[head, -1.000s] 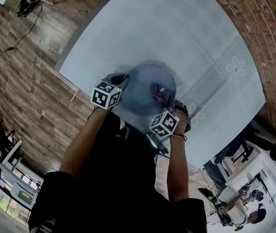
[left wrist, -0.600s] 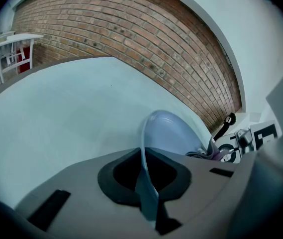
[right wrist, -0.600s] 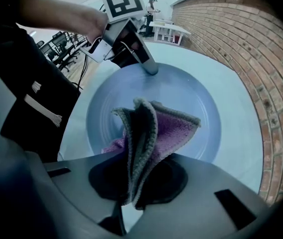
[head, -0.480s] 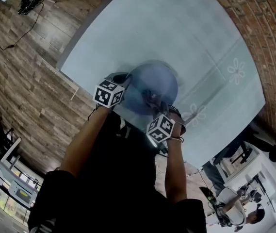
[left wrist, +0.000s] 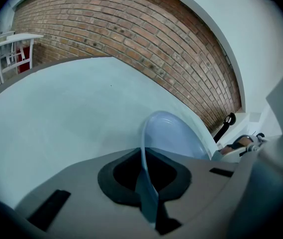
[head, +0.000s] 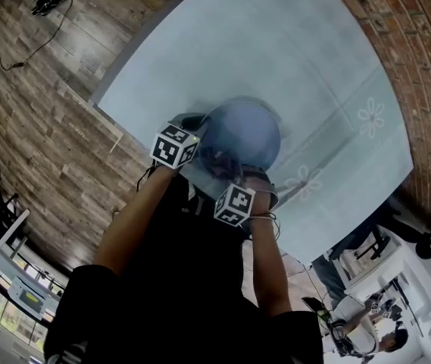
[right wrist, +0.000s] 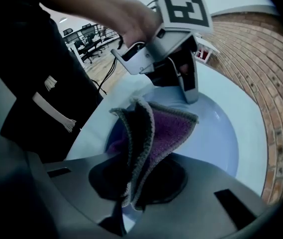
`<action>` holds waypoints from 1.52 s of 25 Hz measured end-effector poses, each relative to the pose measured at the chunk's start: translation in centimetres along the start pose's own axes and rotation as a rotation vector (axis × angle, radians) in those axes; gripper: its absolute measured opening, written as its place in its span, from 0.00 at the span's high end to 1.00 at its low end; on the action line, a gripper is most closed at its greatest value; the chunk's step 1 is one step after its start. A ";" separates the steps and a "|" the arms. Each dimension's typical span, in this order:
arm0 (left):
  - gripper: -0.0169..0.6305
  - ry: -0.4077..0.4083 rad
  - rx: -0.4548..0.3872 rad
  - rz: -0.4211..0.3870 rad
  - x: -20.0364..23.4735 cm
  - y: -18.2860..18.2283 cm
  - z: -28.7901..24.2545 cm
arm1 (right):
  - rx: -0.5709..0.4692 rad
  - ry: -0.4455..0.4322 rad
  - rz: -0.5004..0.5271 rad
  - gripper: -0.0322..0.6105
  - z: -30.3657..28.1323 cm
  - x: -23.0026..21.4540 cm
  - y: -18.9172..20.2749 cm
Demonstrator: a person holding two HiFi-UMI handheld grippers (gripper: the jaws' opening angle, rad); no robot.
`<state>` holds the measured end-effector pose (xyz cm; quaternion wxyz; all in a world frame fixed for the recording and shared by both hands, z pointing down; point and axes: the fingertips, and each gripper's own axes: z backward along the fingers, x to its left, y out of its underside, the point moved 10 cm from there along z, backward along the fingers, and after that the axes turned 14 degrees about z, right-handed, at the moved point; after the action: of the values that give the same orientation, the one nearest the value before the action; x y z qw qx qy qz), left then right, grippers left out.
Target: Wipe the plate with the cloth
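spanning the view, a pale bench (head: 291,44), with a blue plate (head: 242,131) at its near edge
left gripper (left wrist: 148,203) fingers clench the plate's rim, seen edge-on; right gripper (right wrist: 129,198) fingers grasp a folded purple cloth (right wrist: 156,128), its length pointing along them into the plate's hollow face.

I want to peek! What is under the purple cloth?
The cloth, pinched by the right gripper, hangs over the blue plate. The bit of plate right beneath the cloth is covered, so whether they touch cannot be seen.
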<state>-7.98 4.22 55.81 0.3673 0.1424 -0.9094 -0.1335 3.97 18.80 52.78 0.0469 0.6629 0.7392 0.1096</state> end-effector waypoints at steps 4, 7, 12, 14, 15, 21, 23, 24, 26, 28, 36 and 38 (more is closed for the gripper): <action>0.91 0.006 0.000 0.017 0.1 -0.1 0.1 | 0.006 0.013 0.059 0.84 -0.5 -0.3 -1.5; 0.91 0.005 -0.001 0.017 0.1 0.0 0.1 | 0.016 0.017 0.028 0.84 -0.6 -0.7 -2.0; 0.91 0.006 0.002 0.016 0.2 0.1 0.3 | 0.020 0.044 -0.060 0.84 -0.8 -1.6 -2.8; 0.91 0.004 0.000 0.015 0.2 0.1 0.3 | 0.019 0.052 -0.066 0.84 -1.0 -1.8 -3.2; 0.91 0.004 0.000 0.018 0.2 0.1 0.3 | 0.015 0.051 -0.070 0.84 -1.1 -1.9 -3.4; 0.91 0.004 0.000 0.027 0.3 0.0 0.2 | -0.024 0.057 -0.088 0.84 -1.6 -3.7 -3.7; 0.91 0.005 0.000 0.029 0.3 0.0 0.1 | -0.035 0.056 -0.101 0.84 -1.5 -4.4 -3.4; 0.91 0.006 0.000 0.029 0.3 0.0 0.1 | -0.040 0.055 -0.113 0.84 -1.4 -4.8 -3.2; 0.91 0.008 0.000 0.028 0.3 0.0 0.1 | -0.043 0.060 -0.133 0.84 -1.3 -5.7 -2.9; 0.91 0.007 -0.001 0.026 0.3 -0.1 0.3 | -0.044 0.068 -0.146 0.84 -1.2 -6.5 -2.6; 0.91 0.009 0.002 0.029 0.3 -0.1 0.1 | -0.031 0.100 -0.140 0.84 -1.1 -9.9 -0.9; 0.91 0.008 0.002 0.029 0.3 -0.1 0.0 | -0.032 0.102 -0.139 0.84 -1.1 -10.5 -0.6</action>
<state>-8.20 4.03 55.95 0.3727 0.1302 -0.9100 -0.1267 4.34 8.21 52.95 0.0274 0.6025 0.7831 0.1515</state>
